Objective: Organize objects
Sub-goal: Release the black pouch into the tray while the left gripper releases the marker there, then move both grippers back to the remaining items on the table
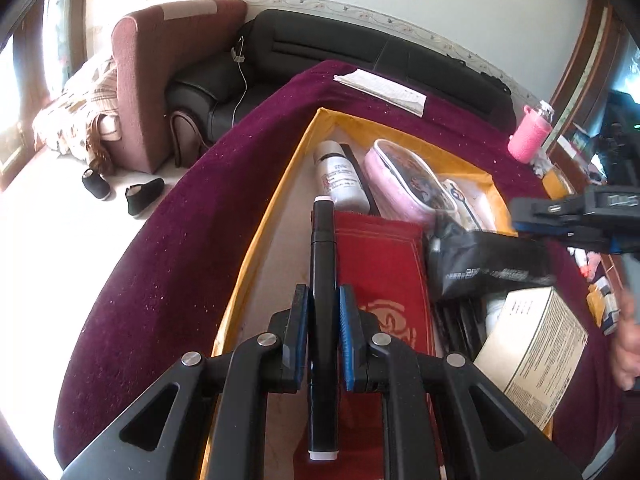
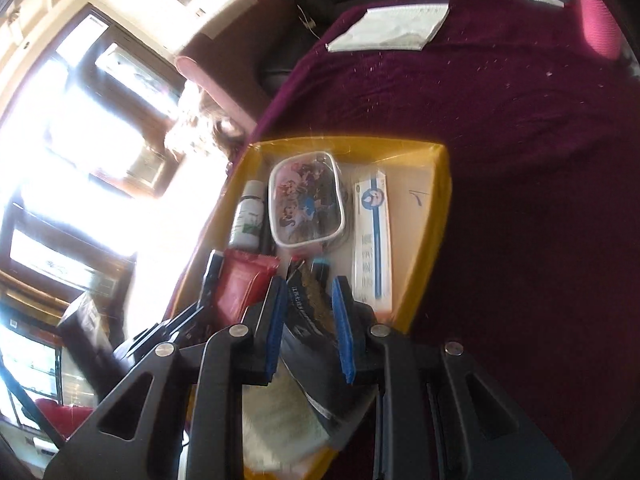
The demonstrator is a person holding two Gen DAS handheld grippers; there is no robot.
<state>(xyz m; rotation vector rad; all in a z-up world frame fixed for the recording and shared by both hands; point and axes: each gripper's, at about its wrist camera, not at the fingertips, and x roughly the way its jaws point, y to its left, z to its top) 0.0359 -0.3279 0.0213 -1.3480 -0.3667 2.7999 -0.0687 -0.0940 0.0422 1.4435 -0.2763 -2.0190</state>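
Note:
A yellow box (image 1: 256,240) sits on a purple cloth and holds several items. My left gripper (image 1: 324,332) is shut on a black marker (image 1: 323,264) with white ends, held lengthwise over the box's left side, beside a red booklet (image 1: 380,276). My right gripper (image 2: 308,320) is shut on a black packet (image 2: 308,320) with white print, held above the box's near part; this packet (image 1: 484,268) and the right gripper (image 1: 576,216) show in the left wrist view. Further in lie a white bottle (image 1: 340,176), a pink pouch (image 1: 404,180) and a white-blue carton (image 2: 372,236).
A beige printed carton (image 1: 536,348) rests at the box's near right. A folded paper (image 1: 380,90) lies on the purple cloth (image 1: 160,280) beyond the box. A pink cup (image 1: 528,138) stands at the far right. A black sofa (image 1: 304,52) and pink armchair (image 1: 144,92) stand behind.

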